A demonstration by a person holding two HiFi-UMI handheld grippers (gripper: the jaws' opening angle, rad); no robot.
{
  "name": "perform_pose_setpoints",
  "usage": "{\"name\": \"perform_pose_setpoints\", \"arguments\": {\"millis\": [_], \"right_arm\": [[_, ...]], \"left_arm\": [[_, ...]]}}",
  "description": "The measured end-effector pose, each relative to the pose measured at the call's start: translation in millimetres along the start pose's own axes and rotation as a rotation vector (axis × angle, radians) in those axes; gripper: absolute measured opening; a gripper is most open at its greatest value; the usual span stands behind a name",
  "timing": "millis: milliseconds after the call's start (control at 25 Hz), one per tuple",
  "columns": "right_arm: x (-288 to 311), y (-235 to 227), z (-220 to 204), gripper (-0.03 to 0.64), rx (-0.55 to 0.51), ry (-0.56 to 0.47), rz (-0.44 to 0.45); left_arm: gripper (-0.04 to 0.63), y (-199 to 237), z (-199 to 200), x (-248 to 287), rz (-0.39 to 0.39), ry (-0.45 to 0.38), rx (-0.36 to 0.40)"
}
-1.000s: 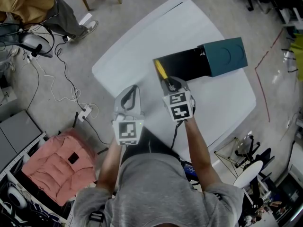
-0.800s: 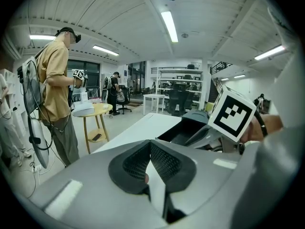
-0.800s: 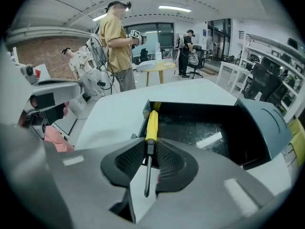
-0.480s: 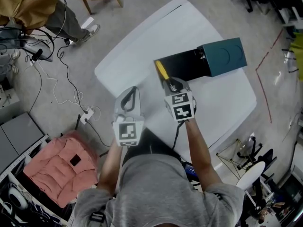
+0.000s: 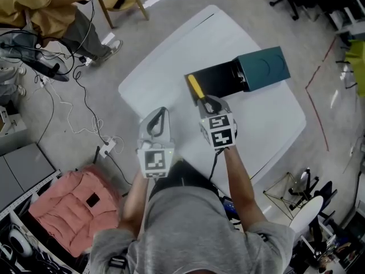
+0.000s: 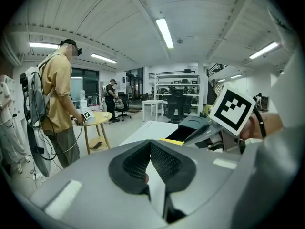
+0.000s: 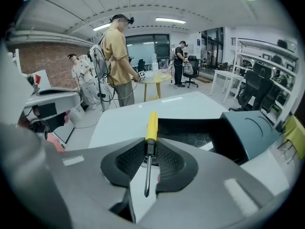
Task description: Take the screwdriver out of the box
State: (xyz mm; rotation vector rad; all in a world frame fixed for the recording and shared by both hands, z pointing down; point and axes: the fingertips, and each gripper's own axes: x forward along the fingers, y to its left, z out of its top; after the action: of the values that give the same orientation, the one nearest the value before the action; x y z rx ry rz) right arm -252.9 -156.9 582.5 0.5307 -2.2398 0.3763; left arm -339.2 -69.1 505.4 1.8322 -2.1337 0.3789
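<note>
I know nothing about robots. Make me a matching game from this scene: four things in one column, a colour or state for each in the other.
Things:
1. screwdriver
2. box
3. left gripper
4. table

States:
A. white
B. open, black inside
C. empty, fingers together
D. clamped in the right gripper

Pairs: 1-D, 2-B, 3-C, 4-A

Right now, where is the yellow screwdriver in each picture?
Head view: the screwdriver sticks up out of the right gripper, at the left end of the black box.
Left gripper view: only a thin yellow sliver shows, right of centre, beyond the jaws.
Right gripper view: dead centre, clamped between the jaws.
Shared landmark: the teal box lid, seen in all three views.
</note>
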Motion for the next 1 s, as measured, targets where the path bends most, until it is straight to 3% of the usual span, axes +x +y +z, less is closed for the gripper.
{"name": "perform_pose_setpoints", "arguments": {"millis": [480,1000], "right_arm": [[-71.2,11.7,13.1,0.078,0.014,-0.108,-0.056],[-136.4,40.5,-5.2,0.078,0.022,-0.182,-0.112]], "left_arm": [[0.011,-14.3,32.4,-48.6,-0.003,-0.087,0.029],[0.011,-45.4,49.6,-106.2,-0.056,-0.169,0.073]]}}
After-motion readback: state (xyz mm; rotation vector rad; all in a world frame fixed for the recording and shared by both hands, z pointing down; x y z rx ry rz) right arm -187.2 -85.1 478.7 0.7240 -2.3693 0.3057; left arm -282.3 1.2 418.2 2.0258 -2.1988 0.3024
